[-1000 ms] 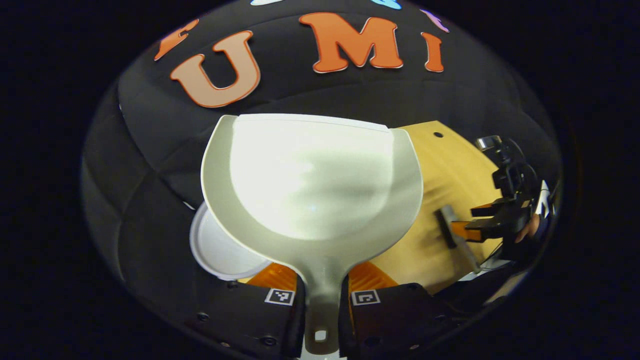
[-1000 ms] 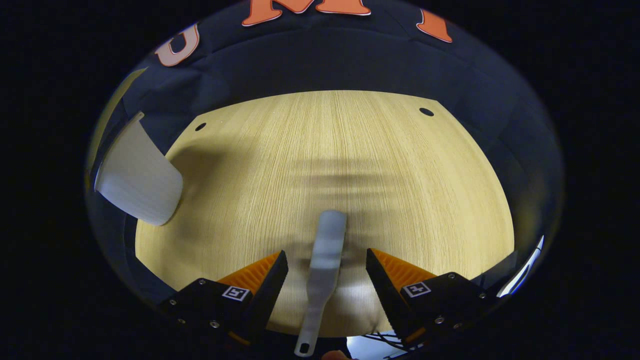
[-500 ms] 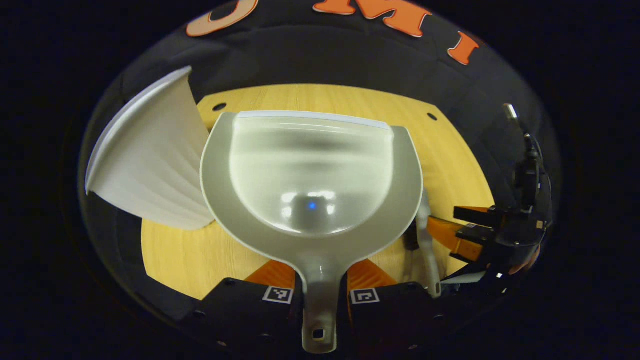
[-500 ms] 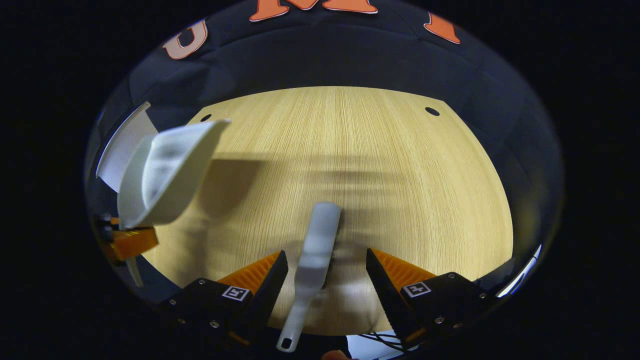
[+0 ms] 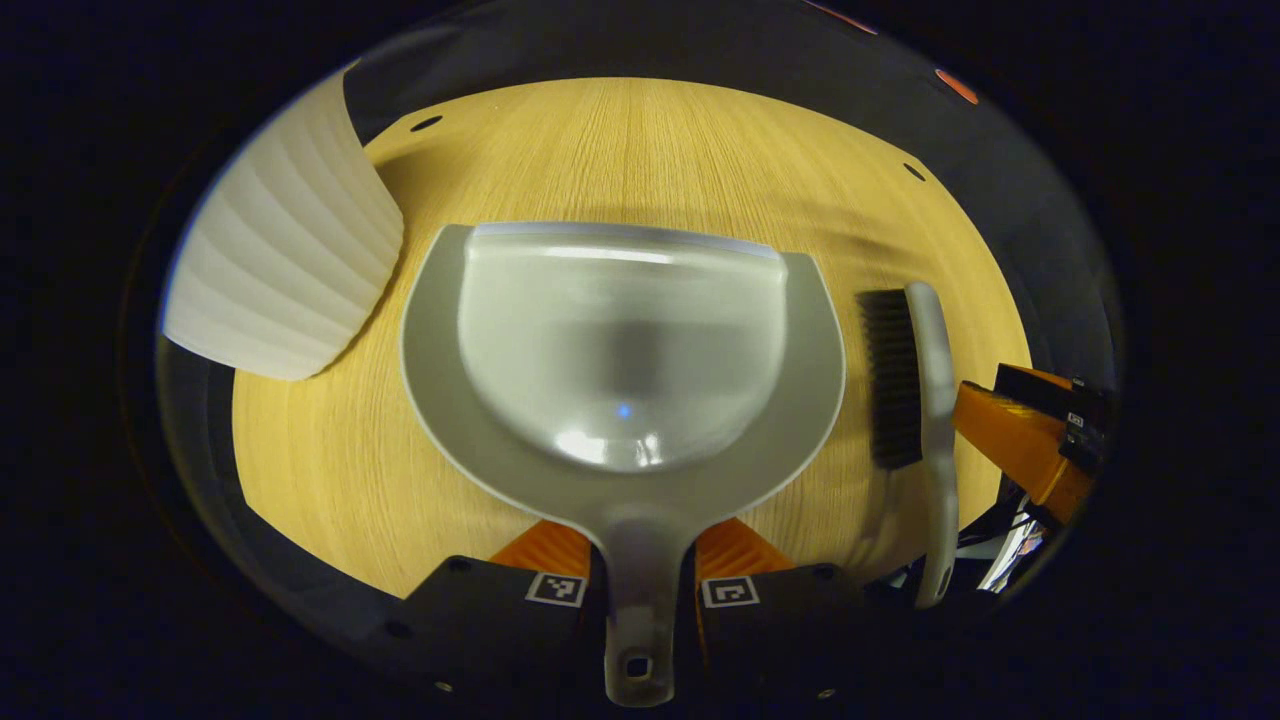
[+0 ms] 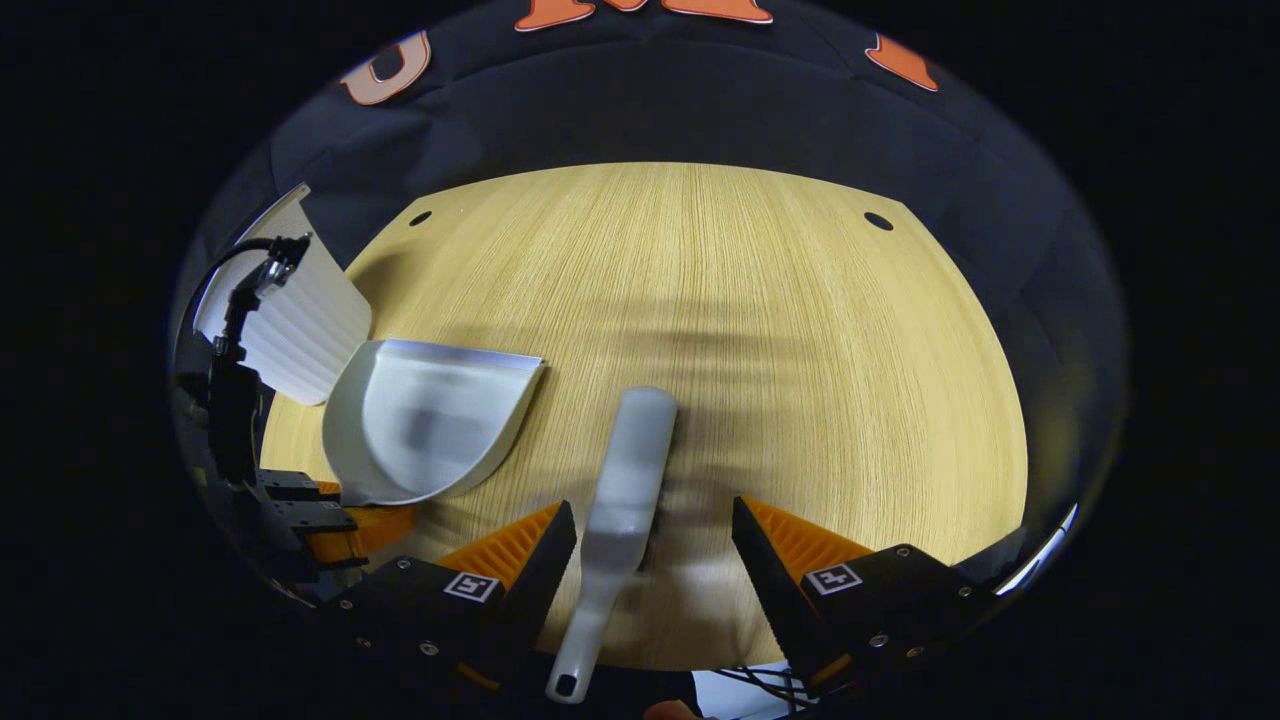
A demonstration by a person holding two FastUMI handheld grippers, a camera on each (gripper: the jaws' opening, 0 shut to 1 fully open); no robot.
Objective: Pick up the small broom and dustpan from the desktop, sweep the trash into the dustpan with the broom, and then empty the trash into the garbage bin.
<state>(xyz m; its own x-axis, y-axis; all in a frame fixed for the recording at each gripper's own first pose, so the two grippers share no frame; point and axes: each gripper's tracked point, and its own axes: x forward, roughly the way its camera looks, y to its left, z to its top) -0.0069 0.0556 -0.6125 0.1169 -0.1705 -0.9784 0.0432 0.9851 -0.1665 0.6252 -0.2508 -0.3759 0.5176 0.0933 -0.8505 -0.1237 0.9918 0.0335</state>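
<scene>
The dustpan (image 5: 620,350) comes down now. A second ago it hung tilted over the garbage bin (image 5: 285,260) against the black wall; half a second ago it was swinging back across the desktop (image 5: 330,470); now the left gripper view looks down on wood on every side of the pan, and the white ribbed bin has slid off to the upper left, just beside the pan's rim. The pan's bowl looks bare and glossy.

The left gripper (image 5: 642,590) stays pressed together on the dustpan's handle, both orange fingers tight against it, the handle's end poking out below between the black bodies.

Over in the right gripper view, the dustpan (image 6: 425,420) has travelled from high at the left edge to low over the table, mouth pointing away, with the bin (image 6: 290,315) behind it and the left gripper (image 6: 350,525) trailing at its handle end.

The broom (image 6: 620,490) has barely shifted, only its handle tip drifting a touch leftward. It lies on the desktop between the fingers of the right gripper (image 6: 655,540), which stay spread wide, neither finger touching it, its head pointing away and its looped handle end nearest the camera.

From the left gripper view the broom (image 5: 915,400) lies just right of the pan, bristles facing it, with an orange finger (image 5: 1015,445) of the right gripper just beyond.
</scene>
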